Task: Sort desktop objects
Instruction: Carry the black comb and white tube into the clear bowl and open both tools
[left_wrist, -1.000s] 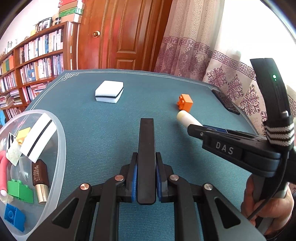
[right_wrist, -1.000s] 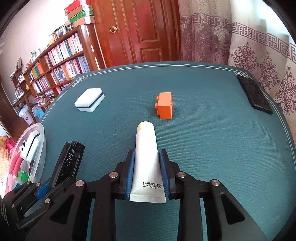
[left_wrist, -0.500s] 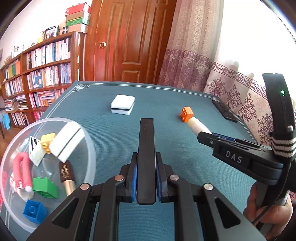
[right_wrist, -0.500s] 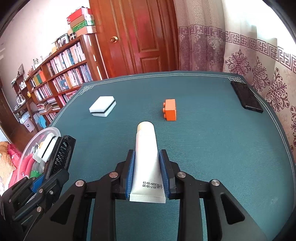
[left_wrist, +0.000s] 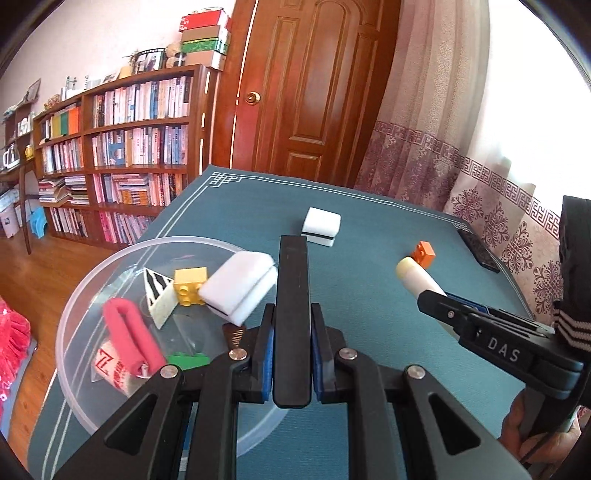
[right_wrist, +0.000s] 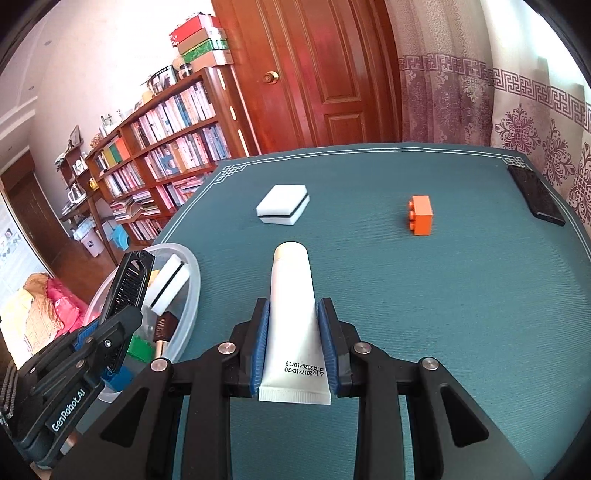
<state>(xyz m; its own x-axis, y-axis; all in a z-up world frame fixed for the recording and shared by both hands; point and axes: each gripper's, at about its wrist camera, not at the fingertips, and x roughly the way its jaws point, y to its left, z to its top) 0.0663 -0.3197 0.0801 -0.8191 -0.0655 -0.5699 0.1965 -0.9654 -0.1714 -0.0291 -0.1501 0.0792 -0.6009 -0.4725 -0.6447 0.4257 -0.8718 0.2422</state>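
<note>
My left gripper (left_wrist: 292, 332) is shut on a flat black comb (left_wrist: 293, 280), which sticks out forward over the right edge of a clear plastic bowl (left_wrist: 74, 325). In the right wrist view the comb (right_wrist: 127, 284) shows its teeth above the bowl (right_wrist: 194, 280). My right gripper (right_wrist: 291, 321) is shut on a white tube (right_wrist: 291, 280), cap end forward, held above the teal table just right of the bowl. The left wrist view catches that tube (left_wrist: 415, 278) to the right of the comb.
The bowl holds a white sponge (left_wrist: 240, 288), a yellow brick (left_wrist: 190, 286), a red loop (left_wrist: 129, 332), a green brick and other bits. On the table lie a white sponge (right_wrist: 282, 205), an orange brick (right_wrist: 421, 214) and a black phone (right_wrist: 535, 195). Bookshelves stand at the left.
Both grippers have risen and swung left toward the bowl. The comb now hangs over the bowl's right side. The tube has followed, staying gripped.
</note>
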